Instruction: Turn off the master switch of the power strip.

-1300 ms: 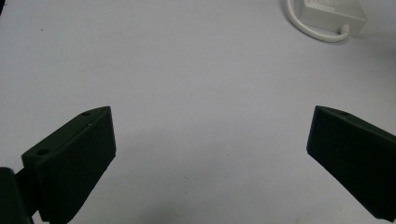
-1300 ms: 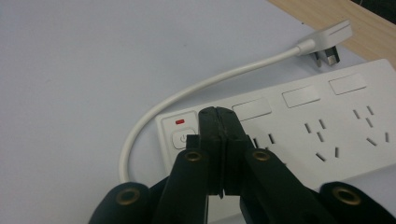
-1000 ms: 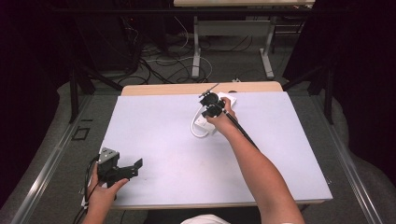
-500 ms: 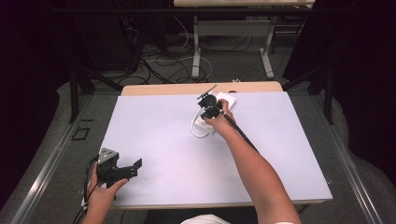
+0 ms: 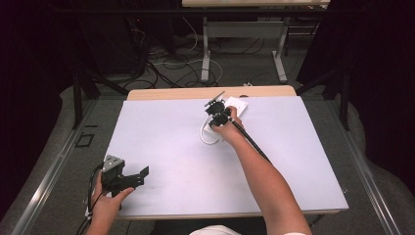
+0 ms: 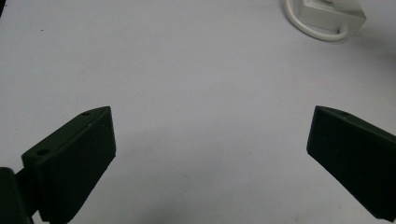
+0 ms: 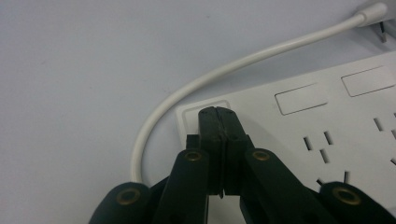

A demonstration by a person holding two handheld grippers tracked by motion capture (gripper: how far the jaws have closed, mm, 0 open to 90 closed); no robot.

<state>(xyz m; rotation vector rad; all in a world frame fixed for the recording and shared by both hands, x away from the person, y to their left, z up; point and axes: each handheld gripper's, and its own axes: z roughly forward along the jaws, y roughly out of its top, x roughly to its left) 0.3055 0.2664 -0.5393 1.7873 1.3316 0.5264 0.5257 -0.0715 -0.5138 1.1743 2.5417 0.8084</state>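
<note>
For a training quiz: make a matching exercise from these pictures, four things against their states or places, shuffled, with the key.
Things:
1. left gripper
2. right gripper
3. white cable
4. power strip

States or places:
A. curves in a loop beside the strip
B. jaws closed, tips on a square button
C. jaws wide apart over bare table
D. lies flat at the far side of the table, sockets facing up

Pairs: 1-C, 2-B, 3-A, 4-D
</note>
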